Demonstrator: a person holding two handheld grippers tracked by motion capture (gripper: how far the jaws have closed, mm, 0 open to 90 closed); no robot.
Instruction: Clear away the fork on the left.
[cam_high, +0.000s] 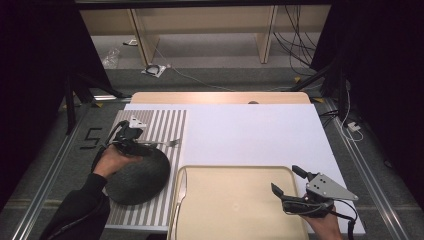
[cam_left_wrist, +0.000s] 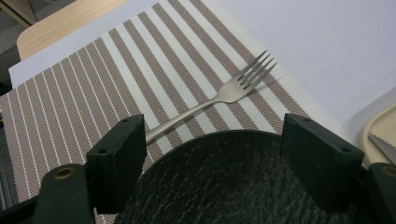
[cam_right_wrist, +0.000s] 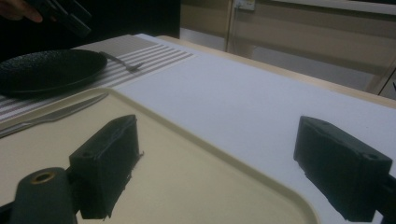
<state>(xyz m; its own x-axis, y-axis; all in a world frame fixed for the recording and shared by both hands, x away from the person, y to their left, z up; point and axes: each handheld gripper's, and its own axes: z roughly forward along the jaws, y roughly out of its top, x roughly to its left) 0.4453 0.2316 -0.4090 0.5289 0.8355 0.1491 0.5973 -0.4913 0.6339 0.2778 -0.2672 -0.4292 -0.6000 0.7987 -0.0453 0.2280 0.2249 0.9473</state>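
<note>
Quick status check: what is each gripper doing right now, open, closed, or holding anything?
Left gripper: open, holding nothing, jaws spread above the black plate near the fork.
Right gripper: open, holding nothing, over the beige tray.

Shiny metal fork (cam_left_wrist: 233, 88), rough matt black plate (cam_left_wrist: 233, 182), woven striped placemat (cam_left_wrist: 93, 93).

Grey carpeted floor (cam_high: 225, 75), strewn at the far side with loose black cables (cam_high: 295, 45) and a crumpled clear plastic bag (cam_high: 111, 58). Far: light wooden shelving unit (cam_high: 200, 25) with upright dividers. Left and right: black curtains (cam_high: 30, 75). Aluminium rails (cam_high: 372, 175) flank the table. Black "5" marking (cam_high: 91, 138) on floor, left. Dim lighting.
</note>
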